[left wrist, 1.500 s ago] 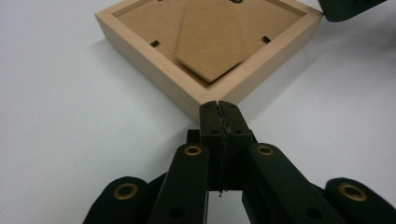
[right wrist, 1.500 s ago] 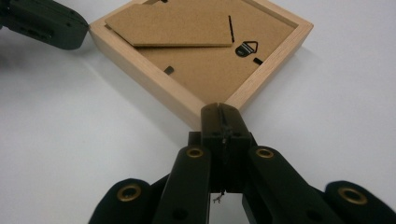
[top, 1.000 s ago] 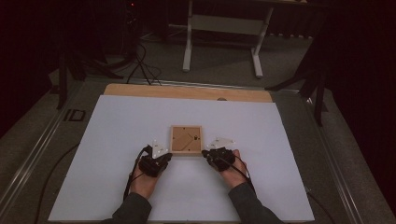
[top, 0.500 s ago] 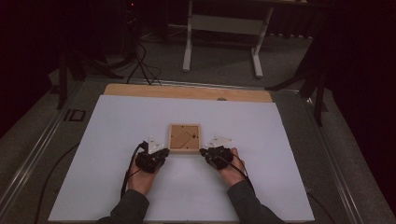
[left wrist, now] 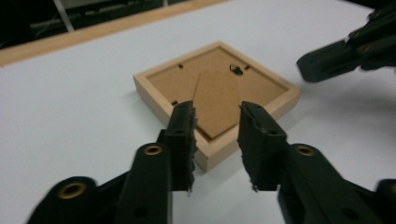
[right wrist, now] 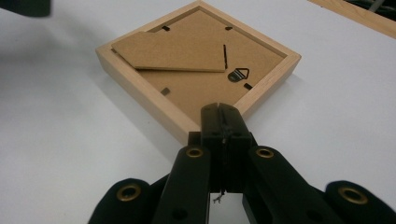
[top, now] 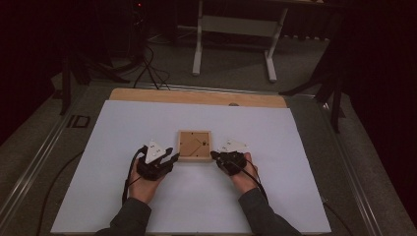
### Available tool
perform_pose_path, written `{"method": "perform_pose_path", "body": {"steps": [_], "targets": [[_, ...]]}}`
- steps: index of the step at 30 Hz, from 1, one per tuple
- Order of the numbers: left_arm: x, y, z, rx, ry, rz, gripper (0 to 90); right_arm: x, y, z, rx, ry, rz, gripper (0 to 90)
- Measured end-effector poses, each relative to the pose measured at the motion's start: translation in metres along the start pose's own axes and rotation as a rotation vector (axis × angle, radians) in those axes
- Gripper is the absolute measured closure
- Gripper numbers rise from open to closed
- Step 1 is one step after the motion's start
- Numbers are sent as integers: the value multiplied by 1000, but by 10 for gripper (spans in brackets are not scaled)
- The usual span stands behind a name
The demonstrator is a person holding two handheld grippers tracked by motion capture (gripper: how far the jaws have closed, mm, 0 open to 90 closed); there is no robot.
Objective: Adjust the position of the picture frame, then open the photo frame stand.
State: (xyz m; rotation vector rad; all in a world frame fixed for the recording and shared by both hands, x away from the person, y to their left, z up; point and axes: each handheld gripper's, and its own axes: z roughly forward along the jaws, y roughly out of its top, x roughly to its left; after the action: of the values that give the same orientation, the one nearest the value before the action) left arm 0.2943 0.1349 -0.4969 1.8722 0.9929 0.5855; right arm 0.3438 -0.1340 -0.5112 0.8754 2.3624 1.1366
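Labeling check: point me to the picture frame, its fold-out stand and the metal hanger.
picture frame (top: 194,157), high view, near wooden edge.
fold-out stand (right wrist: 177,49), right gripper view, middle of the cardboard flap.
metal hanger (right wrist: 237,75), right gripper view, the black hook itself.

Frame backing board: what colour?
Brown cardboard backing board, inside a pale wood frame; clearest in the right gripper view.
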Motion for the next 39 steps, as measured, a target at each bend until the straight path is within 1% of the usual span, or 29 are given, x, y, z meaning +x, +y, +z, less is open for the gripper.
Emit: {"method": "perform_pose_path", "body": {"steps": [1, 2, 4, 5, 6, 7, 10, 13, 15, 19, 21, 22, 23, 24, 30, 34, 35, 39], "targets": [[0, 0, 0, 0, 0, 0, 600, 0, 0, 0, 0, 0, 0, 895], [0, 0, 0, 0, 1, 2, 600, 0, 0, 1, 1, 3, 8, 895], [1, 1, 0, 2, 1, 2, 580, 0, 0, 2, 1, 3, 9, 895], [2, 1, 0, 0, 1, -6, 580, 1, 0, 3, 3, 3, 9, 896], [3, 2, 0, 0, 1, -7, 551, 2, -1, 6, 11, 5, -3, 896], [3, 2, 0, 0, 1, -8, 542, 3, -1, 7, 13, 5, -6, 896], [4, 4, -1, -4, -1, -16, 522, 1, -2, 8, 11, 6, 0, 896], [5, 6, 1, 8, -9, -19, 503, -1, -2, 7, 10, 2, 9, 896], [6, 6, 4, 17, -8, -17, 502, -2, -2, 7, 4, 5, 20, 896], [8, 6, 10, 18, -9, -29, 502, -4, -2, 7, 2, 3, 28, 896], [9, 6, 12, 21, -16, -36, 502, -4, -3, 8, 1, 6, 40, 896], [9, 6, 15, 25, -23, -46, 498, -4, -3, 8, 0, 8, 45, 896], [9, 5, 18, 28, -27, -47, 493, -5, -3, 8, 0, 10, 51, 896], [9, 5, 20, 32, -23, -39, 491, -5, -3, 9, 0, 10, 55, 896], [10, 7, 33, 42, -17, -32, 491, -5, -4, 11, -3, 2, 66, 896], [10, 8, 40, 50, -13, -25, 489, -4, -3, 10, -22, 13, 62, 896], [10, 9, 42, 53, -13, -25, 481, -3, -2, 11, -21, 15, 53, 896], [9, 8, 47, 65, -15, -23, 470, -1, -3, 12, -18, 19, 55, 896]]}}
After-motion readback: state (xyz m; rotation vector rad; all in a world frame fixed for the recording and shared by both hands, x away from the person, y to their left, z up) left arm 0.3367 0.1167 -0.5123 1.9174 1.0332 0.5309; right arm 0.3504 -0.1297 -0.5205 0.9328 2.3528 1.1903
